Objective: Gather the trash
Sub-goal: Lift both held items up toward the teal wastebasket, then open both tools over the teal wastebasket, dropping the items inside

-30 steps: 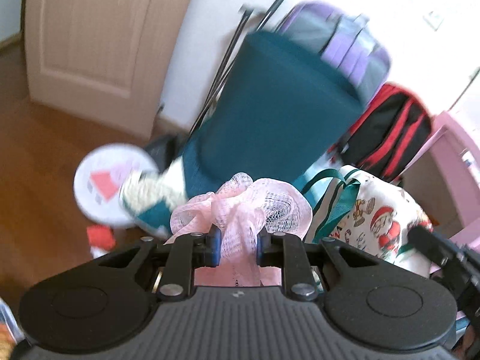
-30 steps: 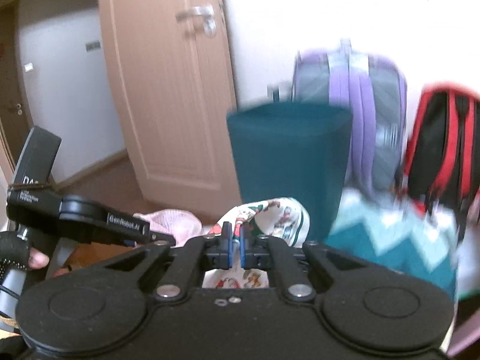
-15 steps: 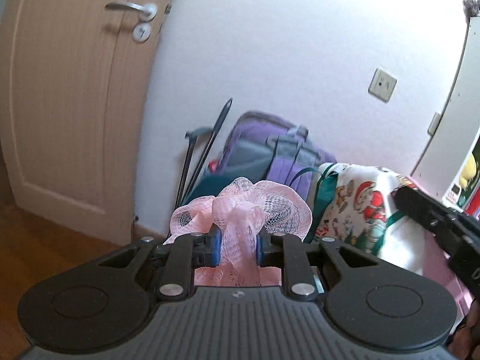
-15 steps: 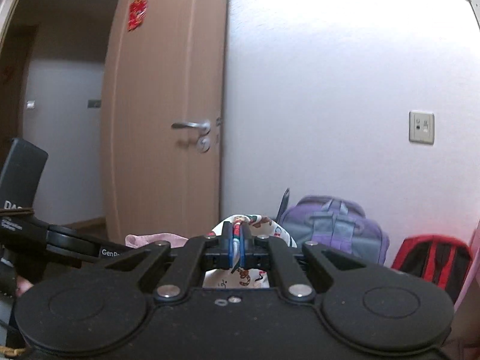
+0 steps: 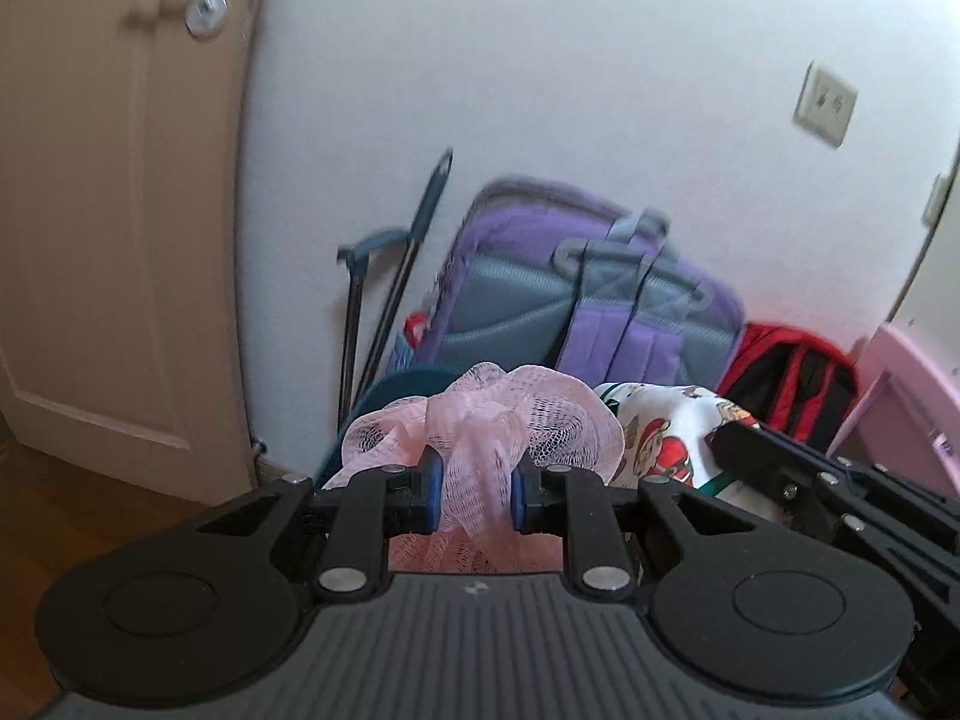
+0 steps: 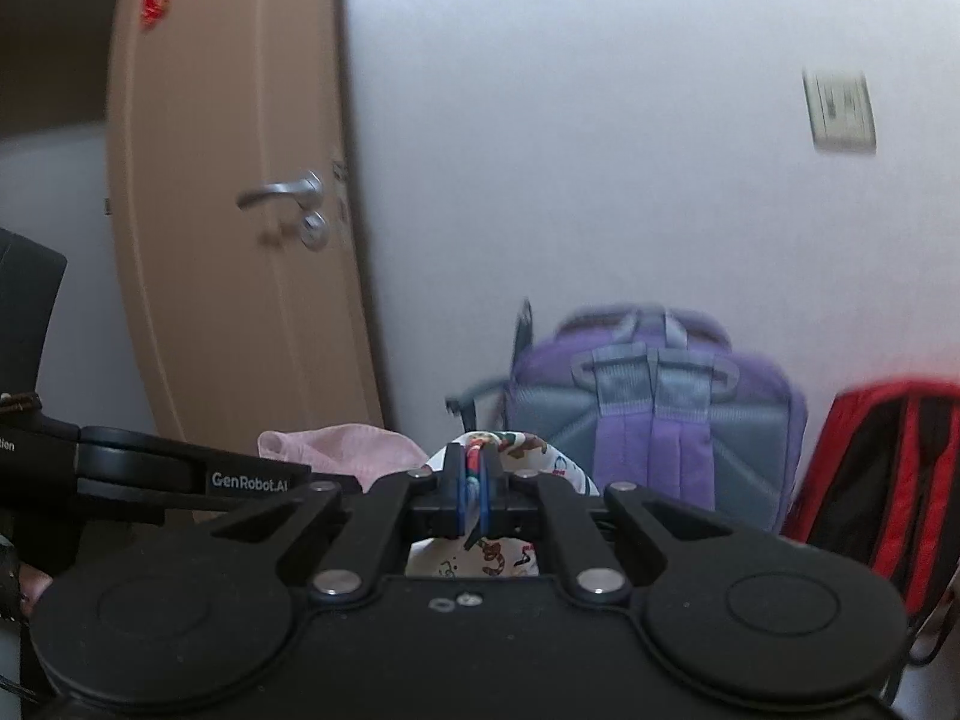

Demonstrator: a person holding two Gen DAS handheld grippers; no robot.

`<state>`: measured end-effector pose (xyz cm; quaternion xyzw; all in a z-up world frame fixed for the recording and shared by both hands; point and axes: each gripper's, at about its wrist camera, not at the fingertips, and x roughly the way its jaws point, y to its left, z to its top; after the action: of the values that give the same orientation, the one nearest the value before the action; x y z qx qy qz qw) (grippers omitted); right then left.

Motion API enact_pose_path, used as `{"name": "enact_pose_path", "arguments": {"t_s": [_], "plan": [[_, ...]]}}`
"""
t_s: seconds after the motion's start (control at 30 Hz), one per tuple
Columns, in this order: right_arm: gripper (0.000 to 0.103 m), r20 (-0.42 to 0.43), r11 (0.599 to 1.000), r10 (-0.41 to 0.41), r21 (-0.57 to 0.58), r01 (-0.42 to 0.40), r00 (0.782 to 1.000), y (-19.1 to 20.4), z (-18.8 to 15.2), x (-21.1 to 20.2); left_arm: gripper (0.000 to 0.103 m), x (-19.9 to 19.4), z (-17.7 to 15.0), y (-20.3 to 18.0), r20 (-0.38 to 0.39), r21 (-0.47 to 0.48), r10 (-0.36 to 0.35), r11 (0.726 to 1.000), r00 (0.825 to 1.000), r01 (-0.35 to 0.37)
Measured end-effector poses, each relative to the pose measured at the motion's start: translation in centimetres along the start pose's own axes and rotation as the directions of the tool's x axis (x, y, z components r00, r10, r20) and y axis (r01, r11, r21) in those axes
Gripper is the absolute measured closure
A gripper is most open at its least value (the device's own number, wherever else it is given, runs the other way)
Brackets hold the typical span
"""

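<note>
My left gripper (image 5: 474, 495) is shut on a bunch of pink mesh netting (image 5: 480, 420), which puffs out above and beyond its blue pads. My right gripper (image 6: 474, 495) is shut on the edge of a white cartoon-printed bag (image 6: 510, 450). That bag (image 5: 666, 438) also shows in the left wrist view, just right of the netting, with the right gripper's black body (image 5: 840, 492) beside it. The rim of a teal bin (image 5: 408, 384) peeks out behind the netting. In the right wrist view the netting (image 6: 342, 447) and the left gripper's body (image 6: 150, 474) lie to the left.
A purple and grey backpack (image 5: 588, 294) and a red and black backpack (image 5: 792, 378) lean on the white wall. Dark poles (image 5: 390, 300) stand beside them. A tan door (image 5: 120, 210) with a metal handle is on the left, pink furniture (image 5: 912, 396) on the right, wood floor below.
Both grippers rose with their loads. The views swung up from the floor and the teal bin to the wall and door, then came closer to the backpacks. Both grips are unchanged.
</note>
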<state>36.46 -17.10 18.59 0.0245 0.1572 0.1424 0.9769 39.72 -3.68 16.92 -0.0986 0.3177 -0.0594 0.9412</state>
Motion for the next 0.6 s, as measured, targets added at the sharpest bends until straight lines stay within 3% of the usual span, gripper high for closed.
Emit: {"name": "enact_pose_path", "arguments": {"t_s": [0.27, 0.43, 0.6], "plan": [[0.098, -0.155, 0.999, -0.016, 0.031, 0.021, 0.988, -3.2, -4.9, 6.3, 0.082, 7.9, -1.9, 1.0, -0.127, 0.022, 0.026, 0.999, 0.991, -0.024], [0.098, -0.232, 0.999, -0.029, 0.025, 0.036, 0.972, -3.7, -7.1, 8.1, 0.082, 10.6, -3.2, 1.1, -0.208, 0.032, 0.026, 0.999, 0.978, -0.020], [0.088, -0.273, 0.999, -0.053, -0.006, 0.054, 0.961, -3.3, -7.7, 8.8, 0.079, 11.6, -3.6, 1.2, -0.245, 0.027, 0.030, 0.999, 0.969, -0.024]]}}
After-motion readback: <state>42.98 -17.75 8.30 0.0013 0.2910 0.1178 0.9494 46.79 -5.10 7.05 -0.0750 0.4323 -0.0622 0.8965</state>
